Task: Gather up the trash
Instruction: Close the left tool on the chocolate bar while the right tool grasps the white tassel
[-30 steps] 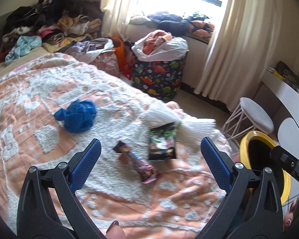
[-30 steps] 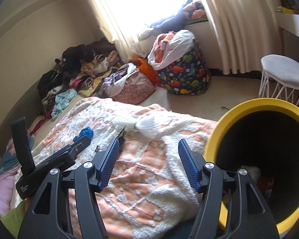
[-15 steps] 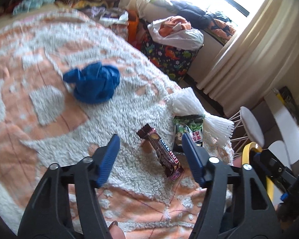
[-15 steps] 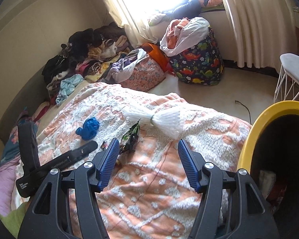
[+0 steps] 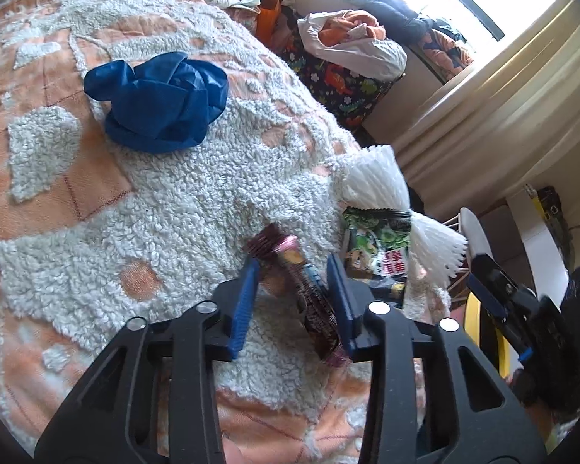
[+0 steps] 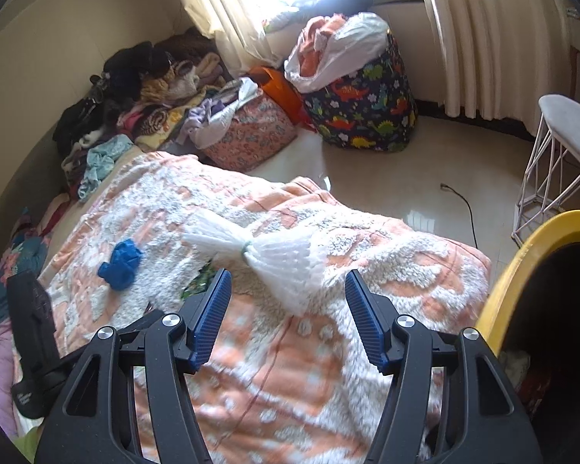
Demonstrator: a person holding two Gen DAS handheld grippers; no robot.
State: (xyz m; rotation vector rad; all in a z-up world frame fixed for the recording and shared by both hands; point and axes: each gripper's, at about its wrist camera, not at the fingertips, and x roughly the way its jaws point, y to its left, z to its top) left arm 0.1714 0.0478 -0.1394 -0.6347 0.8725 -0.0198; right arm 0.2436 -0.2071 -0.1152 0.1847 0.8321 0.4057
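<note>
Left gripper (image 5: 294, 270) down on fluffy orange-and-white tufted blanket (image 5: 174, 212), ribbed blue pads either side of crinkly maroon foil snack-bar wrapper (image 5: 309, 290), right pad touching, not fully clamped. Glossy green snack packet (image 5: 375, 243) just right, under white foam fruit net (image 5: 382, 178). Crumpled blue plastic bag (image 5: 158, 104) far ahead-left. Right gripper (image 6: 288, 290) spread wide, empty, above blanket; round yellow-rimmed bin (image 6: 522, 263) to its right.

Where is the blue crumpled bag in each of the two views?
Left wrist view: the blue bag lies upper left on the blanket.
Right wrist view: it is small, at middle left on the blanket.
Shared landmark: the white tassel.
</note>
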